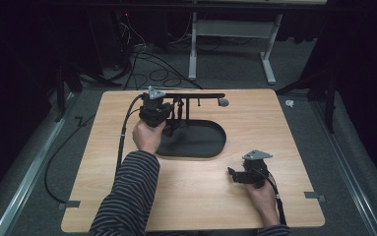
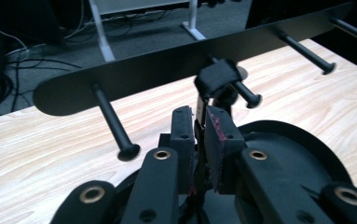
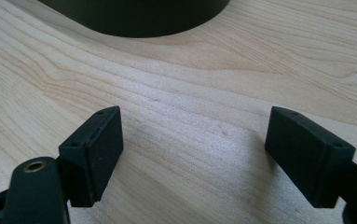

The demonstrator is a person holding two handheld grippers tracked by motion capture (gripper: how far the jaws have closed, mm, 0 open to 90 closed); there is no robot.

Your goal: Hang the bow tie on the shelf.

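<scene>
A black stand has an oval base (image 1: 198,142) and a raised bar (image 1: 196,96) with several pegs. In the left gripper view a black strap loop (image 2: 217,77) hangs over the middle peg (image 2: 248,96) of the bar (image 2: 167,65), and its thin tail runs down between my jaws. My left gripper (image 2: 200,114) has its pads a narrow gap apart around that tail, not clearly pressing it. From above, the left gripper (image 1: 156,110) sits at the bar's left part. My right gripper (image 1: 231,173) rests open low over the table, its pads (image 3: 97,149) wide apart with nothing between.
The wooden table (image 1: 196,201) has bare wood around the stand. The stand's base edge (image 3: 139,14) lies just ahead of the right gripper. A small light object (image 1: 289,103) lies off the table's far right corner. Cables and a desk frame (image 1: 230,29) lie on the floor beyond.
</scene>
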